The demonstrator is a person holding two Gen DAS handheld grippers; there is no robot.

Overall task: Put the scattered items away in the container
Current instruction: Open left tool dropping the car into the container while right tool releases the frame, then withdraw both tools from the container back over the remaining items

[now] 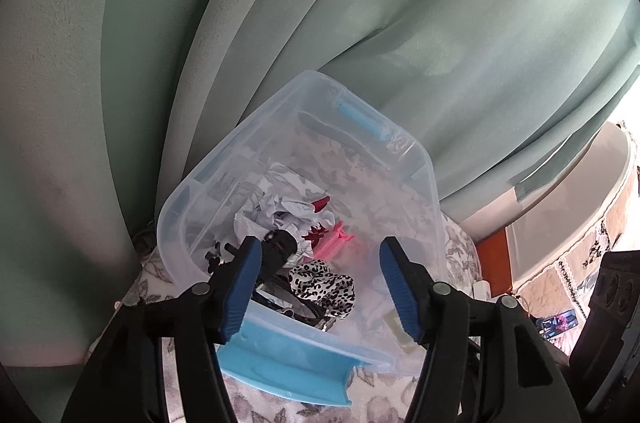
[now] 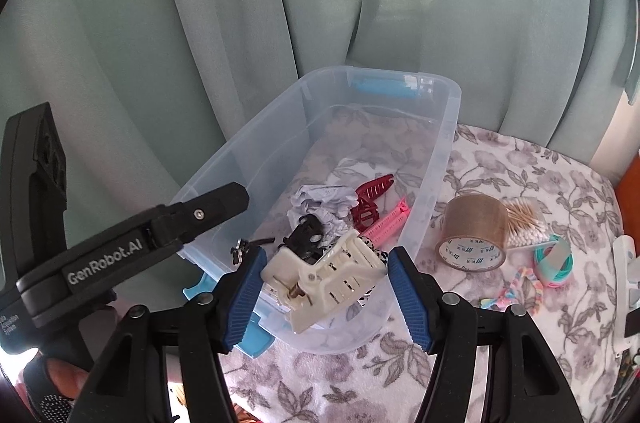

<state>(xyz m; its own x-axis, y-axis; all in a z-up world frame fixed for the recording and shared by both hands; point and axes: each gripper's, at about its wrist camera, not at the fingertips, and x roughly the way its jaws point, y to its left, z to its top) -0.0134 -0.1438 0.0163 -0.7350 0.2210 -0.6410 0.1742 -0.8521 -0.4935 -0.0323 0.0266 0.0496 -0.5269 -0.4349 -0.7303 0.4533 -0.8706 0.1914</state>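
Observation:
A clear plastic bin (image 2: 452,127) stands on a floral cloth and holds crumpled paper (image 2: 320,199), a dark red claw clip (image 2: 370,201), a pink comb (image 2: 390,221) and a black clip (image 2: 306,237). My right gripper (image 2: 326,287) hangs over the bin's near end, shut on a cream claw clip (image 2: 332,275) that spans pad to pad. In the left wrist view my left gripper (image 1: 320,283) is open above the bin (image 1: 424,163), with nothing between its pads. Below it lie a leopard scrunchie (image 1: 324,283) and the black clip (image 1: 280,247).
Right of the bin on the cloth sit a brown tape roll (image 2: 474,231), cotton swabs (image 2: 524,223), teal hair ties (image 2: 554,261) and a pastel braided band (image 2: 516,287). A blue latch (image 1: 288,363) hangs at the bin's near end. Green curtains close off the back.

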